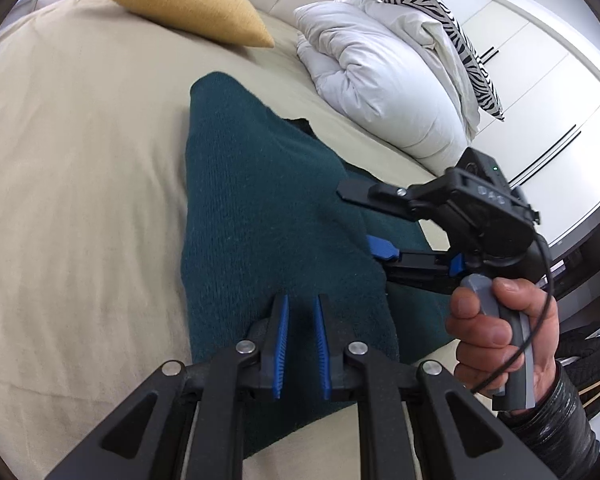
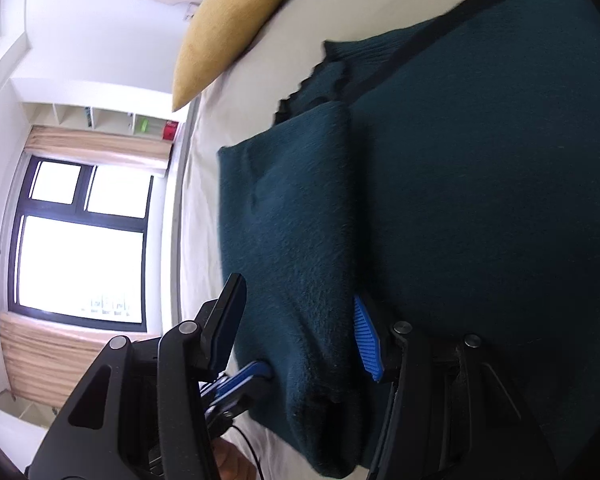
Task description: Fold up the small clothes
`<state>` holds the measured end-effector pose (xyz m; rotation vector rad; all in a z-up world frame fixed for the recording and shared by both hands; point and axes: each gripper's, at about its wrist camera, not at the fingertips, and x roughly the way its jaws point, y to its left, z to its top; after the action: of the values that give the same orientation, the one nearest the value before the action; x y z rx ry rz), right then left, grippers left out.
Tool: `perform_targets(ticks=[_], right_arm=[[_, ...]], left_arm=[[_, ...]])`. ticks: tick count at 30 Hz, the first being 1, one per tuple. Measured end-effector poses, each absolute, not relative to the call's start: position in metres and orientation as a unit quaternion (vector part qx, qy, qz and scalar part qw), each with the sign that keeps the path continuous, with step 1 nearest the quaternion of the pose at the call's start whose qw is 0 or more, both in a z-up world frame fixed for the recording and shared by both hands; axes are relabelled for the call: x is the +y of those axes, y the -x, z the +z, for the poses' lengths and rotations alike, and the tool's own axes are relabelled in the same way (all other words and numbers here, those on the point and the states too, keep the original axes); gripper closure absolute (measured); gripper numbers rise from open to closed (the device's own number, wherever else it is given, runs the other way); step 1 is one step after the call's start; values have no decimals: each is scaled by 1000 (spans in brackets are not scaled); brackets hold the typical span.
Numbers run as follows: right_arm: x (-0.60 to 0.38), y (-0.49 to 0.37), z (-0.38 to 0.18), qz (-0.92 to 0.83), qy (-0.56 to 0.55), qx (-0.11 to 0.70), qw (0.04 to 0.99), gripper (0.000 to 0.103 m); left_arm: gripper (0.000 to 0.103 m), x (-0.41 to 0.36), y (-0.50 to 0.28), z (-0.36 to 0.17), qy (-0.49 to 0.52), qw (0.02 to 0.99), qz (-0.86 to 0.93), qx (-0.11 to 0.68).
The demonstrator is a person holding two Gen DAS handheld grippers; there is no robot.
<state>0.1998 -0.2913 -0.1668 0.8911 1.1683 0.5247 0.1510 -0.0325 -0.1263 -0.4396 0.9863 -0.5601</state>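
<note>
1. A dark teal knit sweater point(image 1: 260, 208) is lying on a beige bed sheet point(image 1: 80, 184), stretching away from the left gripper point(image 1: 302, 344) toward the head of the bed.

2. The left gripper is hovering over the near end of the sweater with its blue pads point(image 1: 281, 344) a narrow gap apart. Cloth is showing in the gap, but I cannot tell whether the pads are pinching it.

3. The right gripper point(image 1: 374, 226) is reaching in from the left gripper's right side, held by the right hand point(image 1: 504, 332) on a grey handle.

4. The right gripper is standing wide, straddling a folded flap of the sweater point(image 2: 292, 240). One finger is sitting above the knit and the blue-tipped one point(image 1: 380, 249) is sitting at the flap's edge.

5. In the right wrist view, one blue pad point(image 2: 366, 338) is tucked against the crease where the flap is meeting the sweater's body, and the black finger on the other side is standing clear of the cloth.

6. In that same view the left gripper's blue pads point(image 2: 244, 378) are poking in at the flap's near edge.

7. A yellow pillow point(image 1: 184, 0) is resting far ahead of the left gripper, well apart from the sweater.

8. Ahead and to its right, a white duvet point(image 1: 384, 76) is lying bunched up, with a zebra-print pillow point(image 1: 432, 20) leaning behind it.

9. Beyond the right gripper's left side, a window point(image 2: 80, 240) is glowing.
</note>
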Motion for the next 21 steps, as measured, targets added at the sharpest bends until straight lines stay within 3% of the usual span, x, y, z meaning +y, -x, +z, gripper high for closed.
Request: perform_targets(ticks=[3, 4, 5, 8, 14, 16, 21], right_arm=[[-277, -206, -169, 246, -388, 533, 711, 56], [-272, -211, -174, 242, -380, 539, 711, 63], [-268, -215, -176, 235, -368, 545, 716, 76], [-266, -216, -178, 225, -346, 548, 728, 89], [-288, -206, -148, 221, -299, 537, 757, 91], [-310, -205, -135, 214, -294, 532, 764, 91], [-362, -199, -119, 186, -284, 530, 777, 91]], left_arm=[[89, -32, -149, -130, 209, 819, -264, 465], [89, -32, -148, -130, 210, 819, -264, 465], [89, -32, -148, -130, 210, 819, -263, 465], [89, -30, -145, -126, 214, 819, -263, 463], [75, -37, -138, -105, 212, 829, -276, 439], [65, -44, -135, -93, 204, 834, -286, 424], [64, -64, -130, -72, 172, 844, -305, 407]])
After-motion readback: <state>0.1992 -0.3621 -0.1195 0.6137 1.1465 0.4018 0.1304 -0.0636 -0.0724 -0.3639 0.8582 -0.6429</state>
